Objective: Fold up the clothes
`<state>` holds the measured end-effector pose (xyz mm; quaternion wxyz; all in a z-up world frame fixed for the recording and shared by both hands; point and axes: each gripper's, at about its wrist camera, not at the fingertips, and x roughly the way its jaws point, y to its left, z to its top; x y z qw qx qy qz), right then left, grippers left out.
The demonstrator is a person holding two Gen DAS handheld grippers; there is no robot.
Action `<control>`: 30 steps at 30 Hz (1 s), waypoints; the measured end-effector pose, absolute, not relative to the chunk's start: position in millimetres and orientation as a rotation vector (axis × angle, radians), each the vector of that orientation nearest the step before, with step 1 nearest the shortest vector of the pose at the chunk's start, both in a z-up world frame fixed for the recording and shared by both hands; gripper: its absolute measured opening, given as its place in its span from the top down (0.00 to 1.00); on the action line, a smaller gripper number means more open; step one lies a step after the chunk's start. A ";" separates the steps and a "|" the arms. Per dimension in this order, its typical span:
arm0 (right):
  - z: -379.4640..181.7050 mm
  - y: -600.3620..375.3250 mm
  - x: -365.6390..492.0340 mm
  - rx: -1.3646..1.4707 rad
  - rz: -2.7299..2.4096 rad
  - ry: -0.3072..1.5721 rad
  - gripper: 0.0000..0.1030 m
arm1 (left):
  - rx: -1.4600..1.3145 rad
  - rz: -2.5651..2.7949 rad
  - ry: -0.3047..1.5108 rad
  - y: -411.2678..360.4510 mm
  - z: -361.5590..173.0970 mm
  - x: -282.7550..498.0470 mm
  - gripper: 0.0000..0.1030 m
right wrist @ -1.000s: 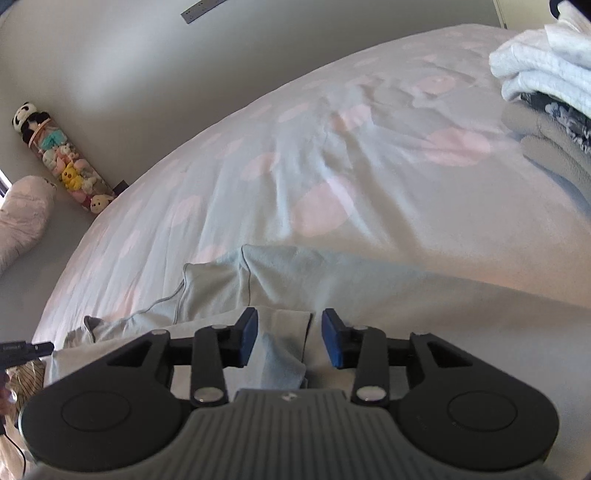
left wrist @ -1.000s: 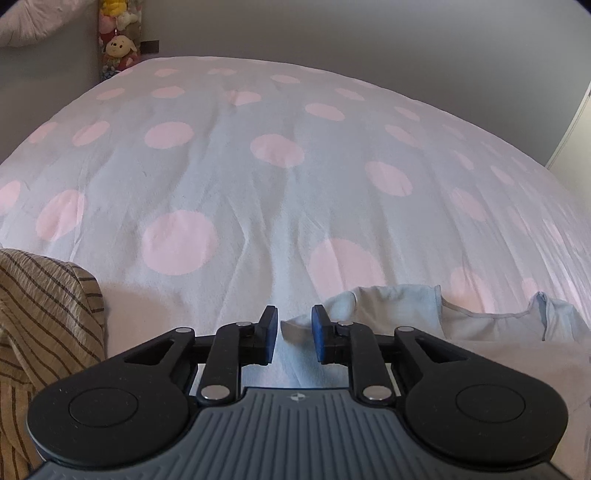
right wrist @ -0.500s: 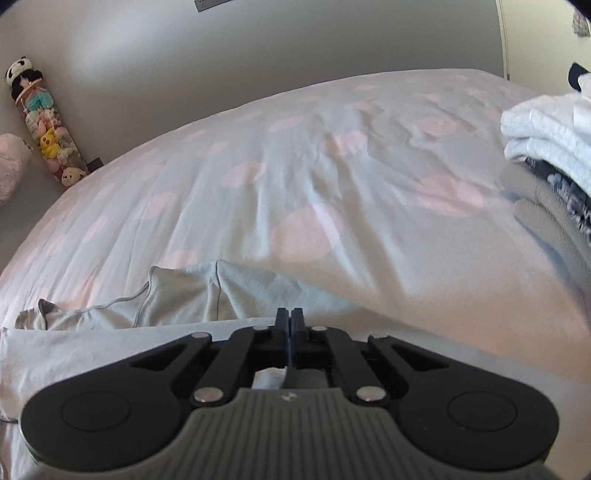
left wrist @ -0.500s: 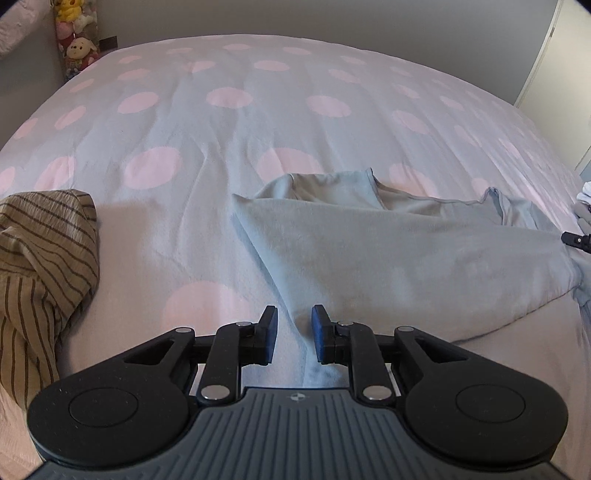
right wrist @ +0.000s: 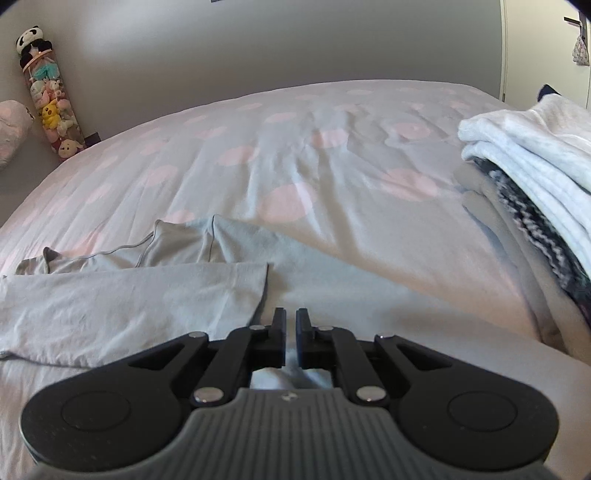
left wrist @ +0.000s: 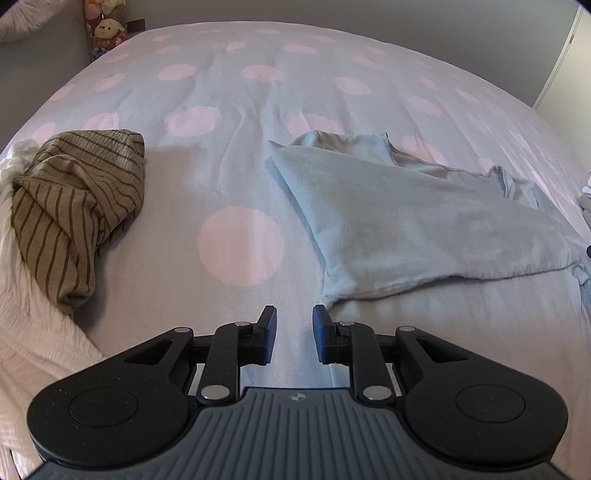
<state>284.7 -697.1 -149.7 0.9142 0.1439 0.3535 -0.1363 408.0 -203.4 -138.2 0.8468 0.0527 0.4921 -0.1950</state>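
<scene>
First fold of the blue shirt (left wrist: 417,225) is being finished.
The left gripper (left wrist: 294,334) is being held open, empty, withdrawn; the right gripper (right wrist: 290,334), clamped earlier, is now being parted narrowly, seemingly releasing cloth.

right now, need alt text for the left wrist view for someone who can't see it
A light blue shirt, partly folded over itself, lies on a bedspread with pink dots, just ahead and right of the open, empty left gripper. A crumpled brown striped garment sits at the left, and stuffed toys stand in the far corner.

A pink-dotted bedspread (left wrist: 258,110) meets a grey wall (right wrist: 258,48), plush-toy column (right wrist: 48,99) cornered.
</scene>
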 end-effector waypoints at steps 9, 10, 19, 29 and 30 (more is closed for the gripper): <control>-91.4 -729.6 130.5 0.306 -0.481 0.703 0.69 | 0.224 -0.342 0.994 -203.2 -133.6 326.2 0.77; -85.0 -736.2 112.0 0.322 -0.517 0.700 0.68 | 0.226 -0.321 0.983 -203.4 -134.6 320.5 0.75; -53.3 -788.4 -2.3 0.463 -0.811 0.689 0.63 | 0.308 -0.321 0.943 -213.4 -149.5 300.7 0.73; -100.9 -806.5 7.0 0.550 -0.927 0.742 0.60 | 0.353 -0.351 0.926 -222.5 -146.7 301.1 0.67; -106.1 -806.4 8.9 0.553 -0.935 0.746 0.60 | 0.354 -0.343 0.926 -223.8 -148.7 303.0 0.65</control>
